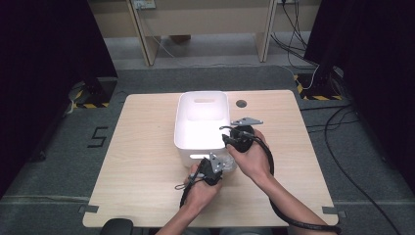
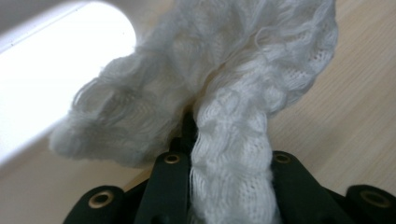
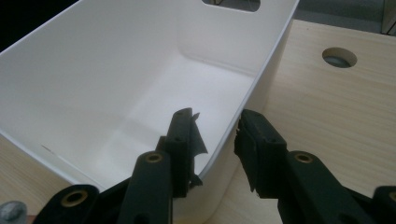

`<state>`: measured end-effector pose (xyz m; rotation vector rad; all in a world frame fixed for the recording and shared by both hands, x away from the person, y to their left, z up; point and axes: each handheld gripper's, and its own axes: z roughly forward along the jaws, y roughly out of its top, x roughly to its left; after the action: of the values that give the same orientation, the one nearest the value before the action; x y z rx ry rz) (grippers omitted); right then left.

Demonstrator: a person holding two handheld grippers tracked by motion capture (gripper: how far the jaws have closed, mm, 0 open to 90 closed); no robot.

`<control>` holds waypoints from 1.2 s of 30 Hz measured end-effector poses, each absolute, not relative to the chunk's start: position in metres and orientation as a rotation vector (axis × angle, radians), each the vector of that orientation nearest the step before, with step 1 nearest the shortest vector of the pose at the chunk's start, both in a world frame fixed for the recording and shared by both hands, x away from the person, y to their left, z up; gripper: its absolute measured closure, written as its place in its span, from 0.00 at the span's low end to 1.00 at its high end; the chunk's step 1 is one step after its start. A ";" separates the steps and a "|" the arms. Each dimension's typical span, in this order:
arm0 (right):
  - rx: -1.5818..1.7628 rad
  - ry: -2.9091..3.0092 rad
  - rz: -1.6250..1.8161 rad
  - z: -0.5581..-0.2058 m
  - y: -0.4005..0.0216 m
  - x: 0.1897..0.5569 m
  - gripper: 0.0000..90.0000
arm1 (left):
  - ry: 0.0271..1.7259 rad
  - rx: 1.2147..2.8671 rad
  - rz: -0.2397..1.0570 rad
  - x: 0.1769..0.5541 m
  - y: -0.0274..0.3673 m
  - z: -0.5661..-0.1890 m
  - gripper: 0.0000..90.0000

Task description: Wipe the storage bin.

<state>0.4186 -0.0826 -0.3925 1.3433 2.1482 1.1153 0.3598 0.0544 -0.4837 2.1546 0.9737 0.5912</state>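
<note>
A white knitted cloth (image 2: 187,70) is clamped in my left gripper (image 2: 226,161), whose jaws are shut on a bunched fold of it. In the high view that left gripper (image 1: 220,165) sits just in front of the white plastic bin (image 1: 201,94), with the cloth (image 1: 228,164) at the bin's near right corner. My right gripper (image 3: 215,128) stands open astride the bin's right wall (image 3: 261,60), one jaw inside and one outside, with a gap on each side. From above, the right gripper (image 1: 227,138) is at the bin's right rim. The bin's inside is bare.
The bin stands mid-table on a light wooden tabletop (image 1: 142,147). A round cable hole (image 1: 241,104) lies just right of the bin's far corner. Both forearms come in from the bottom edge. Dark floor and cables surround the table.
</note>
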 end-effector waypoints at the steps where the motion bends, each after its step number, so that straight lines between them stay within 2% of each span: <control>1: 1.343 2.148 1.115 -0.392 -0.083 0.419 0.73 | 0.967 2.162 0.593 0.360 0.055 -0.482 0.85; 25: 1.339 2.150 1.119 -0.393 -0.083 0.419 0.73 | 0.922 2.088 0.620 0.353 0.061 -0.441 0.85; 36: 1.340 2.155 1.119 -0.392 -0.084 0.420 0.72 | 0.905 2.104 0.643 0.350 0.063 -0.440 0.85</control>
<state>0.4197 -0.0835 -0.3925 1.3403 2.1547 1.1188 0.3504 0.0629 -0.4402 2.1038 0.9047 0.6433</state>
